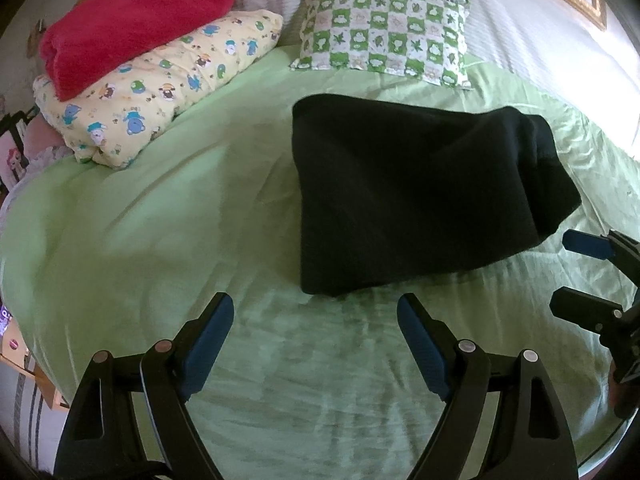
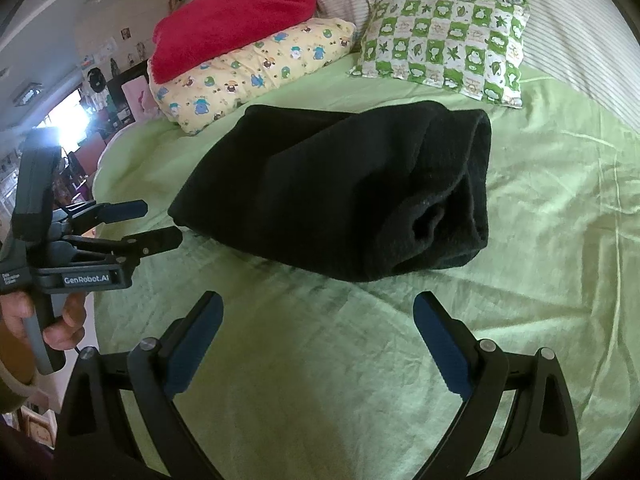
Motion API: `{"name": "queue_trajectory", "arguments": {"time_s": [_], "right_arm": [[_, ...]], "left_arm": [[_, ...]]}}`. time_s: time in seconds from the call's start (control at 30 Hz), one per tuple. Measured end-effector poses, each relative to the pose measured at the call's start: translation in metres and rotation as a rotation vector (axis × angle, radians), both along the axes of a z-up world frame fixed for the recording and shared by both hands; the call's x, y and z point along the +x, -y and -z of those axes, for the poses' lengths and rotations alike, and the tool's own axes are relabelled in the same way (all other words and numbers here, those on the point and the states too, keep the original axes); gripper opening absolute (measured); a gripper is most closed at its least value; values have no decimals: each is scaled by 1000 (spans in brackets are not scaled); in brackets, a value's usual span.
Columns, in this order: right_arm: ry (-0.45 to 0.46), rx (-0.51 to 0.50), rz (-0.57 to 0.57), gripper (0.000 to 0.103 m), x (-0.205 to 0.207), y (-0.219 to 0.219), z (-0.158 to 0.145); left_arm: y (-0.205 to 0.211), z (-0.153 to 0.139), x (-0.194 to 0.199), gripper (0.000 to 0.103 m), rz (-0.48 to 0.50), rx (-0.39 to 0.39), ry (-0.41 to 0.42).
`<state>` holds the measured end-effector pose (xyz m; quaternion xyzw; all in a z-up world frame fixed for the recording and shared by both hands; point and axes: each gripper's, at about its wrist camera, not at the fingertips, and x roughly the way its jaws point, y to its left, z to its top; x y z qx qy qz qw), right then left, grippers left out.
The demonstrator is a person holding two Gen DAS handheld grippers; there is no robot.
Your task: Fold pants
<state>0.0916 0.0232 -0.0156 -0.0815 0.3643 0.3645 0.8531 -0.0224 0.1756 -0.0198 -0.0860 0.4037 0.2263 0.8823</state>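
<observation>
The black pants (image 1: 404, 188) lie folded into a thick bundle on the green bed sheet (image 1: 160, 216); they also show in the right wrist view (image 2: 340, 196). My left gripper (image 1: 316, 312) is open and empty, hovering just short of the bundle's near edge. It shows from the side in the right wrist view (image 2: 160, 224), close to the bundle's left corner. My right gripper (image 2: 318, 312) is open and empty, a little in front of the bundle. In the left wrist view the right gripper (image 1: 564, 268) sits at the bundle's right side.
A green-and-white checked pillow (image 1: 384, 36) lies at the head of the bed. A yellow cartoon-print pillow (image 1: 160, 92) with a red towel (image 1: 136, 24) on it lies at the back left. The bed's left edge (image 1: 24, 320) drops to room clutter.
</observation>
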Motion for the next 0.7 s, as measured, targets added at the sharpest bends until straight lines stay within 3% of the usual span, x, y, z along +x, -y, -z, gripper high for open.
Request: {"name": "queue_trajectory", "arguments": {"time_s": [0.7], "right_arm": [[-16,9,31,96,11,5,6]], "left_arm": [[0,9,10,84,10,-4,-17]]}}
